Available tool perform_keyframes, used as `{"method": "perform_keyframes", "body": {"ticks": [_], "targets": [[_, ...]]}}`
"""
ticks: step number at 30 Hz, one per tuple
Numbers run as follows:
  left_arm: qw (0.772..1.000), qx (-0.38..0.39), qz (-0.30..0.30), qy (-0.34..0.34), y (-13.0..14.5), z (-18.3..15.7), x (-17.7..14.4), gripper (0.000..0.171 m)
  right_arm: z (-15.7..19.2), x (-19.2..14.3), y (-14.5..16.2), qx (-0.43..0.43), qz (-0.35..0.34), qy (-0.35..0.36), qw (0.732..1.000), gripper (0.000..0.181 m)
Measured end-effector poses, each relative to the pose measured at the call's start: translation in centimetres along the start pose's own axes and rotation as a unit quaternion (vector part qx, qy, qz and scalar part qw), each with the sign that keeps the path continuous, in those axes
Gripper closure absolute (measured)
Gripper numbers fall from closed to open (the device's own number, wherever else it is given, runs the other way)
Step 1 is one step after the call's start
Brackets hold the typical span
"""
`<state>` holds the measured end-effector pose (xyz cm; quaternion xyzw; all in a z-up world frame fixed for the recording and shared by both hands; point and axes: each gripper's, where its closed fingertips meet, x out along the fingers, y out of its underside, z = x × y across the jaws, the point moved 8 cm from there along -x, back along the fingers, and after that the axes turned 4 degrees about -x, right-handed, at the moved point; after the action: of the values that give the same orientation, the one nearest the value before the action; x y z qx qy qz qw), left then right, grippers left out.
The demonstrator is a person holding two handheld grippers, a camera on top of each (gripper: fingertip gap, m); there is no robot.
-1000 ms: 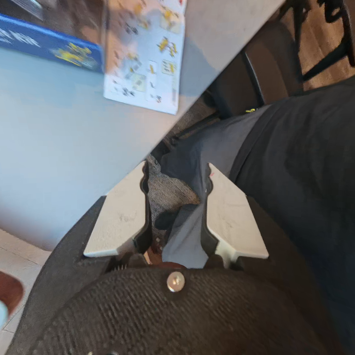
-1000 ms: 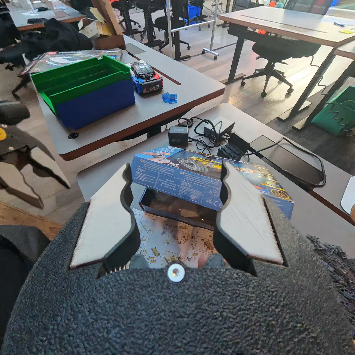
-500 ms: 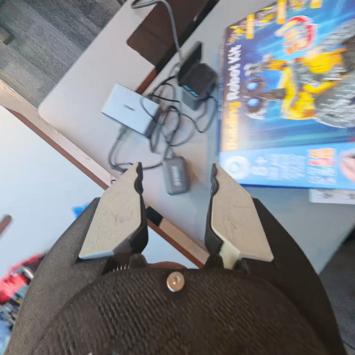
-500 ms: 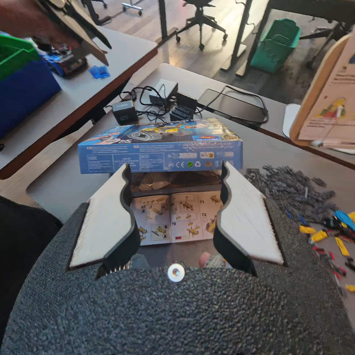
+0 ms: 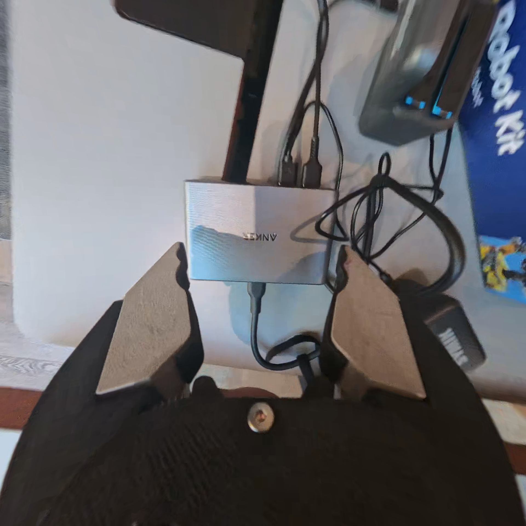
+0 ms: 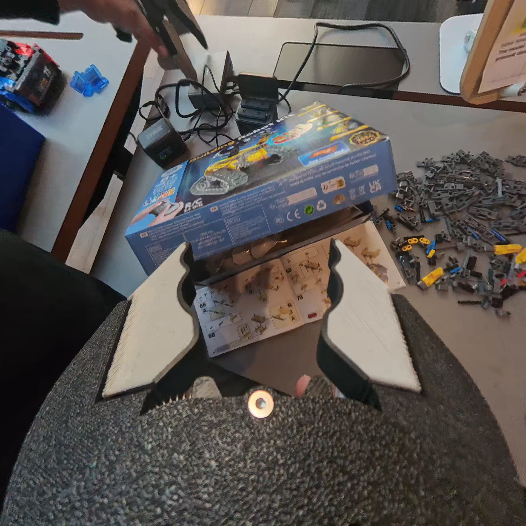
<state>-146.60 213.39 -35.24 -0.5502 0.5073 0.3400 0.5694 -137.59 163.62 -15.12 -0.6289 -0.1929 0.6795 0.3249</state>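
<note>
My left gripper [image 5: 260,256] is open and empty, hovering above a silver charger hub [image 5: 257,227] with black cables [image 5: 370,222] plugged into it. It also shows at the top left of the right wrist view [image 6: 182,39], held by a hand. My right gripper [image 6: 259,256] is open and empty, just in front of a blue toy-kit box lid [image 6: 256,182] that rests tilted on its dark box base. An open instruction booklet [image 6: 270,307] lies under the box, between my fingers.
A pile of grey, yellow and blue building pieces [image 6: 461,222] lies right of the box. A black adapter [image 6: 162,142], a dark charger block [image 5: 421,79] and a flat black pad [image 6: 338,65] sit behind. A second table at left holds a toy car [image 6: 25,76].
My left gripper swung from over a person's lap, across the table, to above the silver hub. My right gripper moved nearer the box and tilted down, bringing the piece pile into view.
</note>
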Motion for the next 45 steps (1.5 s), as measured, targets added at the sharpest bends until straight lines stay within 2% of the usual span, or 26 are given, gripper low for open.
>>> {"method": "perform_keyframes", "body": {"ticks": [4, 6, 9, 12, 14, 16, 18, 20, 24, 27, 31, 33, 34, 36, 42, 45], "targets": [[0.999, 0.011, 0.030, -0.024, 0.5, 0.1, 2.6, 0.054, -2.0, 3.8, -4.3, -0.021, 0.005, -0.061, 0.998, 0.094], [0.998, 0.012, 0.044, -0.050, 0.6, -0.2, 3.6, 0.044, -3.2, 6.3, -7.1, -0.056, 0.007, -0.088, 0.994, 0.101], [0.995, 0.009, 0.052, -0.082, 0.9, -1.2, 4.0, 0.041, -4.7, 10.4, -11.3, -0.122, -0.013, -0.122, 0.985, 0.111], [0.995, -0.004, 0.047, -0.083, 2.2, -2.9, 3.8, 0.041, -5.4, 15.5, -15.2, -0.196, -0.017, -0.158, 0.968, 0.112], [0.995, -0.016, 0.043, -0.088, 3.3, -3.8, 3.6, 0.041, -5.9, 19.7, -17.0, -0.234, -0.004, -0.168, 0.957, 0.123], [0.994, -0.040, 0.035, -0.096, 4.1, -4.0, 3.5, 0.041, -6.7, 24.1, -18.0, -0.238, 0.025, -0.182, 0.954, 0.132], [0.992, -0.067, 0.030, -0.103, 4.5, -4.0, 3.3, 0.041, -7.1, 28.5, -18.2, -0.223, 0.063, -0.220, 0.948, 0.142], [0.991, -0.078, 0.018, -0.107, 4.8, -3.9, 3.3, 0.041, -6.9, 32.1, -18.0, -0.231, 0.107, -0.234, 0.938, 0.144], [0.991, -0.078, -0.012, -0.108, 5.0, -3.9, 3.4, 0.040, -3.9, 36.7, -19.0, -0.302, 0.150, -0.264, 0.904, 0.159], [0.990, -0.082, -0.033, -0.110, 5.2, -4.0, 3.4, 0.040, 0.0, 39.7, -19.9, -0.384, 0.174, -0.300, 0.856, 0.163], [0.990, -0.084, -0.031, -0.111, 5.2, -4.0, 3.4, 0.041, 4.2, 43.6, -18.6, -0.477, 0.252, -0.351, 0.765, 0.163], [0.990, -0.084, -0.032, -0.110, 5.2, -4.0, 3.4, 0.040, 5.1, 44.9, -17.4, -0.512, 0.284, -0.354, 0.729, 0.165], [0.990, -0.084, -0.032, -0.110, 5.2, -4.0, 3.4, 0.040, 5.4, 45.2, -17.3, -0.512, 0.290, -0.369, 0.719, 0.166], [0.990, -0.084, -0.033, -0.111, 5.2, -4.0, 3.4, 0.040, 5.6, 45.9, -17.5, -0.509, 0.286, -0.373, 0.721, 0.166], [0.989, -0.085, -0.032, -0.114, 5.2, -4.0, 3.5, 0.040, 5.7, 46.7, -16.5, -0.513, 0.335, -0.411, 0.675, 0.162], [0.989, -0.084, -0.031, -0.117, 5.1, -4.1, 3.6, 0.040, 6.0, 47.1, -15.9, -0.526, 0.331, -0.405, 0.671, 0.172]]}}
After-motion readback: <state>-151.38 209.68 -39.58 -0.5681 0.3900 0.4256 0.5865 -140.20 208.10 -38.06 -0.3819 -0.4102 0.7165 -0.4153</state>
